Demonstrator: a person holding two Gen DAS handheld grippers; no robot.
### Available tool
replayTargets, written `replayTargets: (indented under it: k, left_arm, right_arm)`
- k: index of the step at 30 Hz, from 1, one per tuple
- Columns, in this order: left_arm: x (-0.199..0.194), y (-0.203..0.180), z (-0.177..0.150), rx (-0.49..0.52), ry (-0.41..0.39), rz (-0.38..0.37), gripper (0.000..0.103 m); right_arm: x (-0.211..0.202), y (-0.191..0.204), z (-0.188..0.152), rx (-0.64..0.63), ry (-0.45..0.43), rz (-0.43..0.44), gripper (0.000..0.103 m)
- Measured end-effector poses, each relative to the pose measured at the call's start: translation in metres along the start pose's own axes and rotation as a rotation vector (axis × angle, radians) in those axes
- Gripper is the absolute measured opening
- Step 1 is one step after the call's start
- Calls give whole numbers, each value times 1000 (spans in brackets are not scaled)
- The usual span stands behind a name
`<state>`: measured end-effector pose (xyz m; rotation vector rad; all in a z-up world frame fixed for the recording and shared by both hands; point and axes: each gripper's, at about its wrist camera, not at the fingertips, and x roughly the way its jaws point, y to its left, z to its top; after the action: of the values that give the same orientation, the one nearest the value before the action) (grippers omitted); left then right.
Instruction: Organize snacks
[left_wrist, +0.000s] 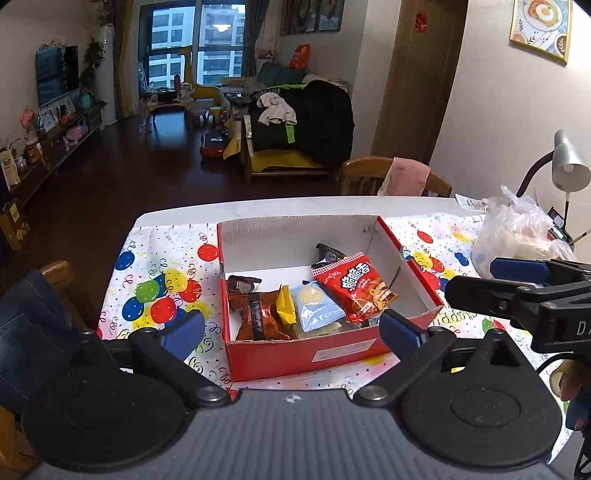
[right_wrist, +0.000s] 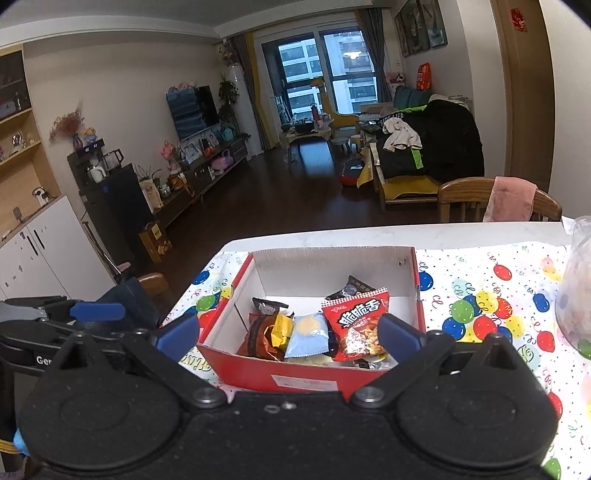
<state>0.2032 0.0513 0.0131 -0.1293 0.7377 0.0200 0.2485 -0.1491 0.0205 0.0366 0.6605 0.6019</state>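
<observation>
Nearest: left gripper (left_wrist: 291, 332), jaws spread fully wide, nothing between the blue pads, hanging just above the near wall of the red box (left_wrist: 295, 356). Right gripper (right_wrist: 290, 336) likewise wide open and empty, over the same near wall, just right of the left one.

Inside the box, against its near wall, a row of snack packets: brown packet (left_wrist: 258, 317) at the left, yellow packet (left_wrist: 286, 304) touching it, pale blue packet (left_wrist: 317, 306) next, red packet (left_wrist: 354, 291) leaning at the right. Behind these, toward the far wall, 2 dark wrappers: one (left_wrist: 242, 284) at the left, one (left_wrist: 327, 254) behind the red packet. Far half of the box floor bare.

Judging by this, collecting looks nearly done, with no loose snack visible on the balloon tablecloth (left_wrist: 166, 280) around the box. Best course: keep both grippers clear above the rim, scan the tablecloth for stragglers, then lay any new packet flat in the bare far half instead of piling onto the near row. Red packet tilted and likely to slide; worth nudging flat.

Writing: large white Chinese characters on the red packet, smaller print unreadable. White label on the box's near wall, too small to read. Beyond the box, right of it, a clear plastic bag (left_wrist: 517, 232) and a grey lamp (left_wrist: 569, 162).
</observation>
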Motion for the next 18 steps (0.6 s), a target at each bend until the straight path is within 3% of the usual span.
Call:
replayTargets:
  k: [18]
  left_arm:
    - [-13,-2,-3,-10,-6,-14,101]
  right_arm:
    - [-10,4,-3,5,-19,-23,103]
